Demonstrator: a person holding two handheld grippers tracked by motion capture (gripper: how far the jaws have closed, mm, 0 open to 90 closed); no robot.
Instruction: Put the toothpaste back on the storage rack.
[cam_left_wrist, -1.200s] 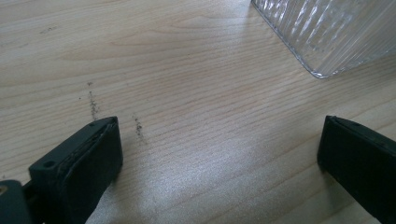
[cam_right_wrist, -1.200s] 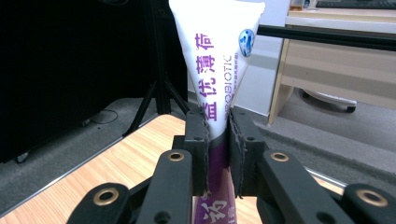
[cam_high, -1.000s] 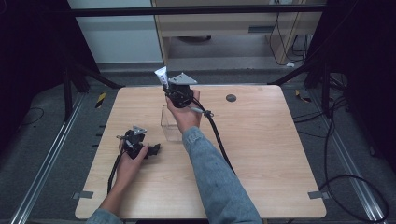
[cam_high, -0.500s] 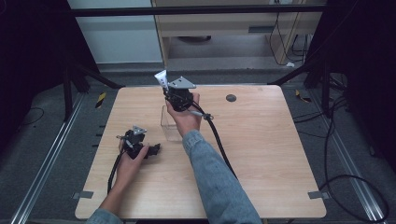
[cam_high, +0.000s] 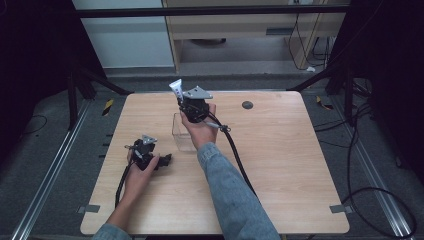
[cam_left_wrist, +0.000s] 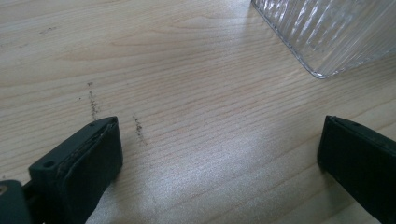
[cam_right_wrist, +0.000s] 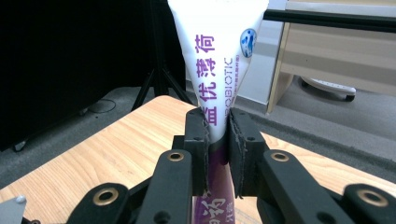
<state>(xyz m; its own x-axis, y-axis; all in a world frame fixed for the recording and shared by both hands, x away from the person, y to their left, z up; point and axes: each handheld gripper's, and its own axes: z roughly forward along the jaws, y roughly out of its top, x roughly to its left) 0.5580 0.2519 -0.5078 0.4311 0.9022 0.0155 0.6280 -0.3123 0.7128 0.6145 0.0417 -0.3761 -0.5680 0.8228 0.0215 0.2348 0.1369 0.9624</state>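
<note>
The right hand-held gripper (cam_high: 186, 102) clamps a white-and-purple toothpaste tube (cam_right_wrist: 218, 65) above the clear ribbed plastic container (cam_high: 183, 131), not yet dropped in; at eight o'clock, the left hand-held gripper (cam_high: 165, 159) rests open on the worktop (cam_high: 290, 165).

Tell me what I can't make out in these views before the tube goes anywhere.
- Tube: its wide end is cut off by the top edge of the right gripper view; the lower part is hidden behind the right gripper.
- Clear container: cropped by the left gripper view's edges.
- Small dark spot: too small to identify, high view.
</note>
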